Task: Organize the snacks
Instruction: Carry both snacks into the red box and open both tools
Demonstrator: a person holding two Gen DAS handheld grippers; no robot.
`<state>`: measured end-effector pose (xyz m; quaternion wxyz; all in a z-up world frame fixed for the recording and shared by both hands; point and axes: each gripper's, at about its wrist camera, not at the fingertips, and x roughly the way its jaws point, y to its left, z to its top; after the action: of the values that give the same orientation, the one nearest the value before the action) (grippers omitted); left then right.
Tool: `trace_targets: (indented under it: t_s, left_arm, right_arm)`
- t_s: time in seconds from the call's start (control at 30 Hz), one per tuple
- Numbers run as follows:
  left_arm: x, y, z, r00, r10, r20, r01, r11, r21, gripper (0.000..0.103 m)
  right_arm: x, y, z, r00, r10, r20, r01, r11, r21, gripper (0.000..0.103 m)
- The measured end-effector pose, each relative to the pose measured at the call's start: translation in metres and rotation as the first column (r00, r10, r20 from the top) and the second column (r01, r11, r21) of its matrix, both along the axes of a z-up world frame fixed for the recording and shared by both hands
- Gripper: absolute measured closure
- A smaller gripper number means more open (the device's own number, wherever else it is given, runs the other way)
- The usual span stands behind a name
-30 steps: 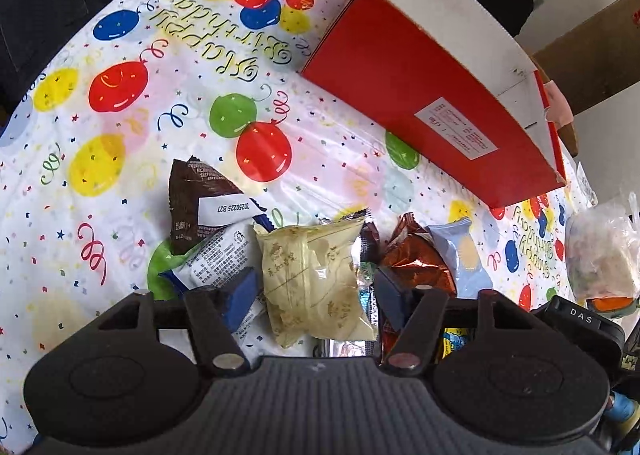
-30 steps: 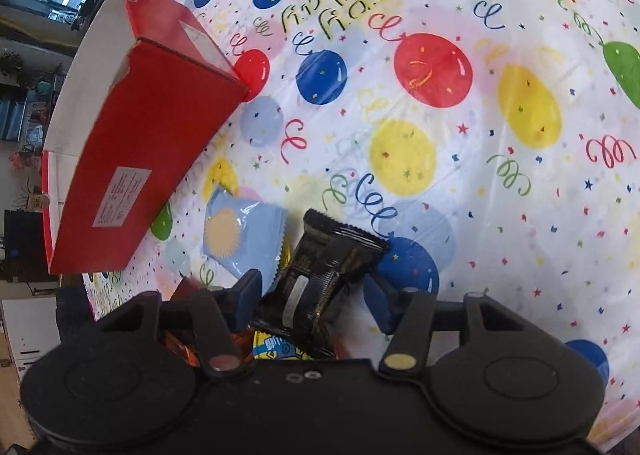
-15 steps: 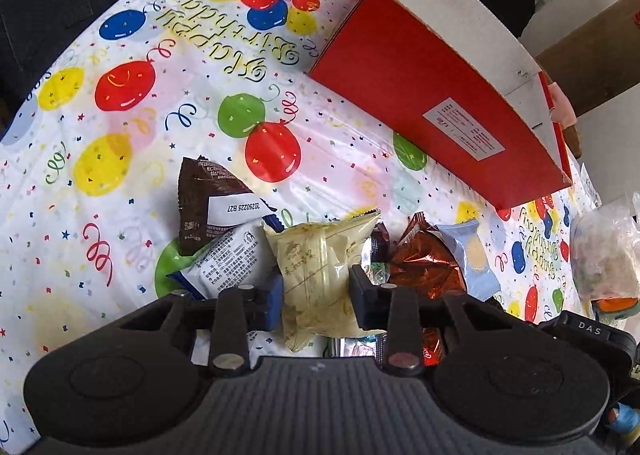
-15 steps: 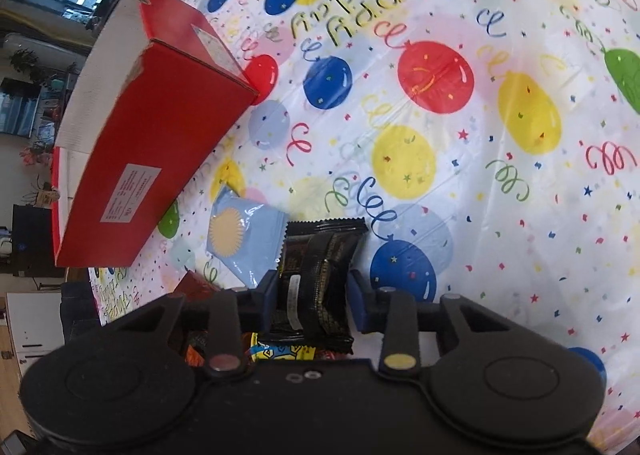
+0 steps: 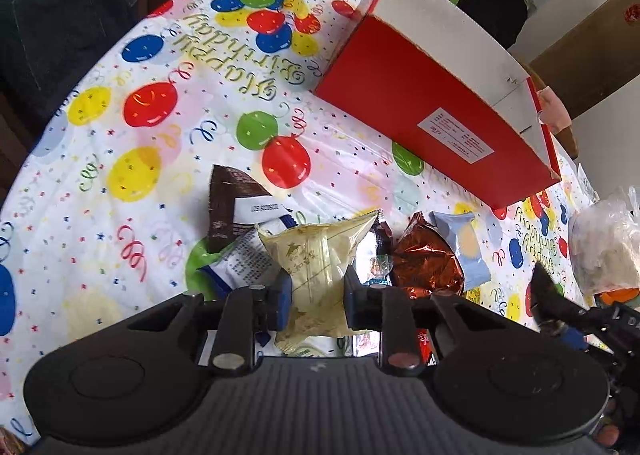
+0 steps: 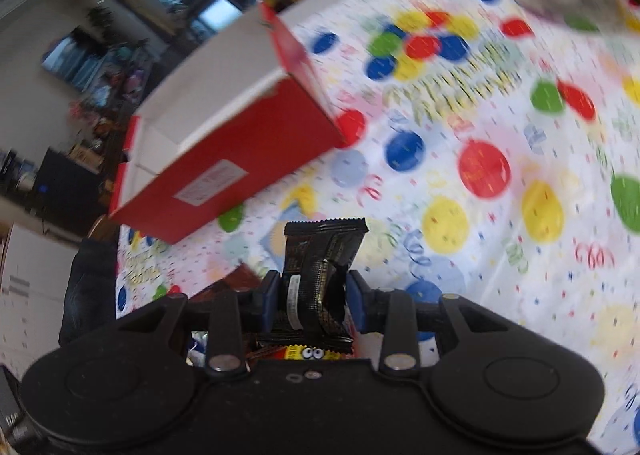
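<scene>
Near the red box (image 5: 424, 95), our left gripper (image 5: 316, 295) fingers are closing on the yellow snack packet (image 5: 316, 255); our right gripper (image 6: 312, 295) grips a black packet (image 6: 320, 255).

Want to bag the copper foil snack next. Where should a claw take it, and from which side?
Grip the copper foil packet by its crimped top corner, coming from above on its far side. That end pokes up clear of its neighbours, while the pale blue packet crowds its right side and the left claw with the yellow packet crowds its left.
</scene>
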<state>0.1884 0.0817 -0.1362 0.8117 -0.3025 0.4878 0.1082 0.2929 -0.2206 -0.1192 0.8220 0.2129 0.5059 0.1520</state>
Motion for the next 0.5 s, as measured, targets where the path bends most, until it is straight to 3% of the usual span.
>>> trace_targets:
  t_s: [0.2, 0.5]
  left_arm:
    - [-0.003, -0.007, 0.031, 0.998, -0.035, 0.057, 0.031, 0.997, 0.070, 0.079]
    - [0.023, -0.014, 0.078, 0.986, -0.112, 0.125, 0.092, 0.984, 0.152, 0.079]
  right_arm:
    - [-0.002, 0.014, 0.025, 0.987, 0.109, 0.121, -0.101, 0.993, -0.066, 0.069]
    - [0.017, 0.031, 0.056, 0.953, 0.217, 0.212, -0.191, 0.972, -0.134, 0.069]
